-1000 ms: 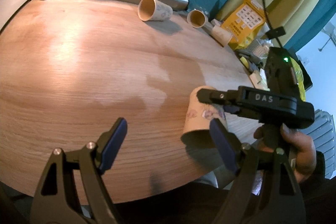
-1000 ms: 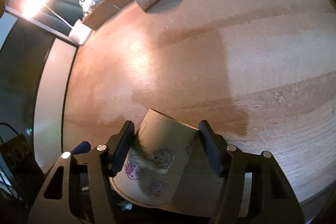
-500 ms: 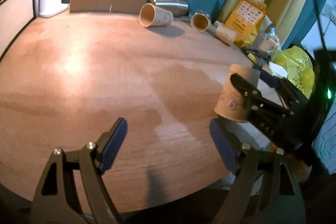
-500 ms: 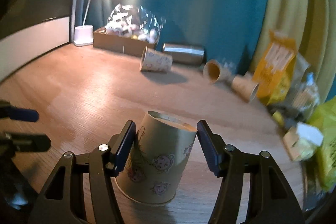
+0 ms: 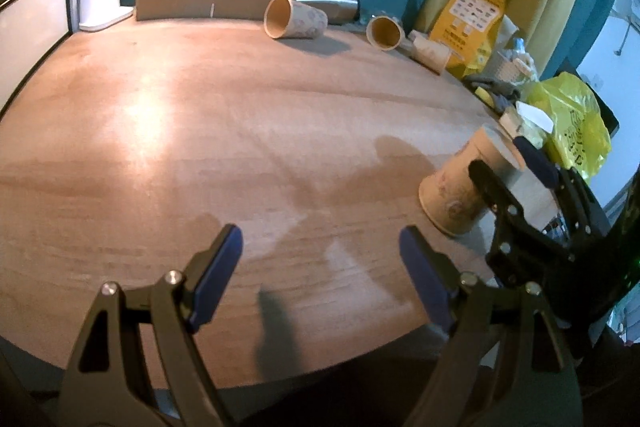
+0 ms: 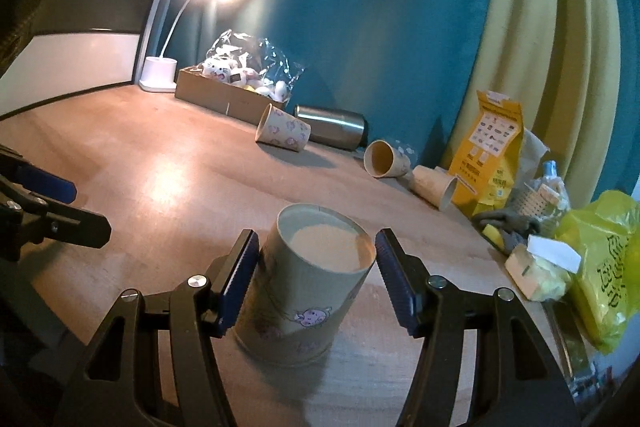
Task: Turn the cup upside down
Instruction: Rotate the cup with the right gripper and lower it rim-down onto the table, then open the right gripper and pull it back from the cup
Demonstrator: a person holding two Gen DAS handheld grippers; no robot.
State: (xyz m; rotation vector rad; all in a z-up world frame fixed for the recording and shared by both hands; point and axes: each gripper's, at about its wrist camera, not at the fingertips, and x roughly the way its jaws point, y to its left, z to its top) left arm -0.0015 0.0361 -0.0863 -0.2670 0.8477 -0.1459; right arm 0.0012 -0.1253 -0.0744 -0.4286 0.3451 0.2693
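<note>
A paper cup with small cartoon prints (image 6: 304, 291) stands upside down on the wooden table (image 6: 160, 179), base up and mouth on the wood. My right gripper (image 6: 316, 279) straddles it with the jaws open; there is a small gap at each side of the cup. In the left wrist view the same cup (image 5: 460, 187) stands at the right edge of the table, with the right gripper (image 5: 516, 171) around it. My left gripper (image 5: 320, 263) is open and empty, low over the table's near edge.
Three more paper cups (image 6: 282, 129) (image 6: 386, 159) (image 6: 434, 185) lie on their sides at the back, by a steel flask (image 6: 332, 127). A cardboard box of toys (image 6: 228, 93), a lamp base (image 6: 158, 73), a yellow bag (image 6: 490, 155) and a yellow plastic bag (image 6: 600, 267) crowd the back and right.
The right gripper turned the cup from tilted to base up, set it mouth down on the table, and its jaws have opened off it. The left gripper stayed open.
</note>
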